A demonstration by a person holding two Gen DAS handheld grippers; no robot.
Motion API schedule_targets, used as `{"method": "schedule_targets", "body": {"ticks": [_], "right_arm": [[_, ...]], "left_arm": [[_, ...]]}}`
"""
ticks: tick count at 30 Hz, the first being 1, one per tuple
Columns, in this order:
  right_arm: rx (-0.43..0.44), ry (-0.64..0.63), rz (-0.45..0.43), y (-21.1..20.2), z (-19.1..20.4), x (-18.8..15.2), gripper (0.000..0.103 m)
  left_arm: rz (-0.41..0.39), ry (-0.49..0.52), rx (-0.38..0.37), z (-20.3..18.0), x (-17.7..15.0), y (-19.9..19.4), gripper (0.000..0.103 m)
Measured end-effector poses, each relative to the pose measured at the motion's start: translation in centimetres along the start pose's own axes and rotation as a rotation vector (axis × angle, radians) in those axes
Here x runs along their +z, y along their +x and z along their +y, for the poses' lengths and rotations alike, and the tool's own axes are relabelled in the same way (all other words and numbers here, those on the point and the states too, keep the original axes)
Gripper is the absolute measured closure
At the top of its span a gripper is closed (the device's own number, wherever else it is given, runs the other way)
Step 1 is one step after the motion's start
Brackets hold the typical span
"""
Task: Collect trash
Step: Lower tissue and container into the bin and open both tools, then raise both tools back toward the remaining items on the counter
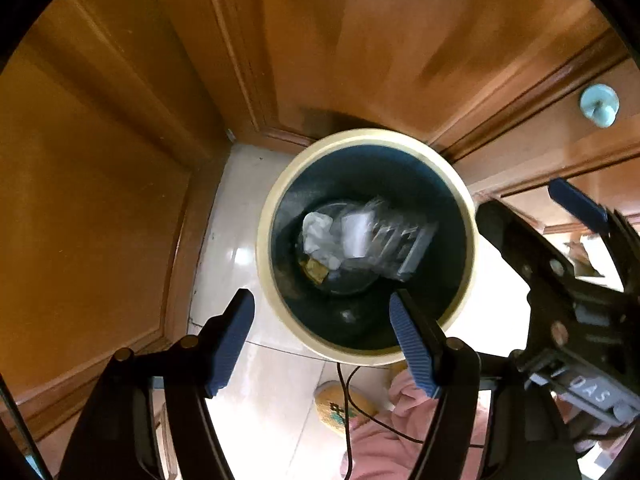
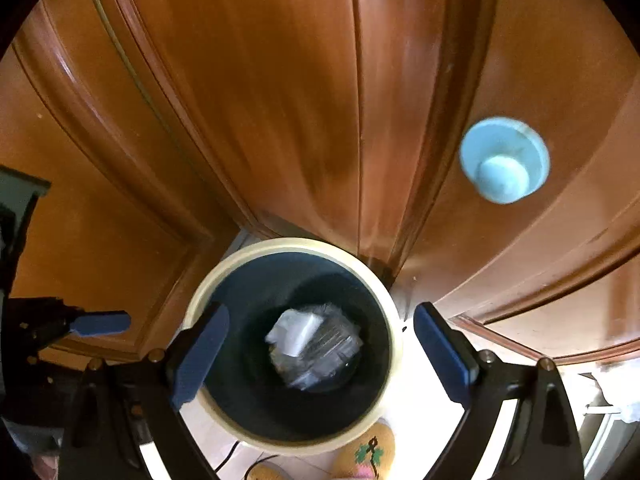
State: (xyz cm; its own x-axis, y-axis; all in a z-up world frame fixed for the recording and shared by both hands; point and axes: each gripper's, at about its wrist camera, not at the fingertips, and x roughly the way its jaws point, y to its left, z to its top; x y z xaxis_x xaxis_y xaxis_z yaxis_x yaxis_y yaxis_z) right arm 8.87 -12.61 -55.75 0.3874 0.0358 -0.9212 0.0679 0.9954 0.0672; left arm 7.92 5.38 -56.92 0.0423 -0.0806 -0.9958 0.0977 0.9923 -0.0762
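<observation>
Both wrist cameras look steeply down from close above into the same round cream-rimmed, dark-lined waste bin (image 1: pixel 362 136) (image 2: pixel 208 280), standing beside wooden cabinet doors (image 1: pixel 360 40) (image 2: pixel 280 100).

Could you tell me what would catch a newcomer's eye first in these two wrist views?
The cream-rimmed wastebasket with a dark interior stands on pale tile against the wooden cabinet doors, holding crumpled white paper and clear plastic packaging. Both the left gripper and right gripper hang over it with open, empty jaws. A pale blue knob sits on the door at upper right.
</observation>
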Motion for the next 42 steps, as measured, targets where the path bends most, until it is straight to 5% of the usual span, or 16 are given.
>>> {"method": "schedule_targets", "body": {"ticks": [11, 20, 27, 33, 42], "right_arm": [[0.032, 0.02, -0.002, -10.8, -0.7, 5.0, 0.009], [0.03, 0.033, -0.094, -25.1, 0.9, 9.9, 0.009], [0.178, 0.057, -0.106, -35.9, 3.8, 13.2, 0.009], [0.231, 0.085, -0.244, -43.9, 4.9, 14.4, 0.009], [0.132, 0.042, -0.414, -52.0, 4.9, 17.2, 0.009]], "left_arm": [[-0.059, -0.084, -0.002, 1.2, -0.1, -10.5, 0.034], [-0.221, -0.101, 0.01, 0.7, -1.7, -28.9, 0.032], [-0.345, -0.077, 0.006, 0.4, -3.4, -40.9, 0.029], [-0.471, -0.068, -0.015, 0.6, -4.7, -48.6, 0.023], [-0.617, -0.034, -0.039, -0.5, -4.2, -55.1, 0.021]]}}
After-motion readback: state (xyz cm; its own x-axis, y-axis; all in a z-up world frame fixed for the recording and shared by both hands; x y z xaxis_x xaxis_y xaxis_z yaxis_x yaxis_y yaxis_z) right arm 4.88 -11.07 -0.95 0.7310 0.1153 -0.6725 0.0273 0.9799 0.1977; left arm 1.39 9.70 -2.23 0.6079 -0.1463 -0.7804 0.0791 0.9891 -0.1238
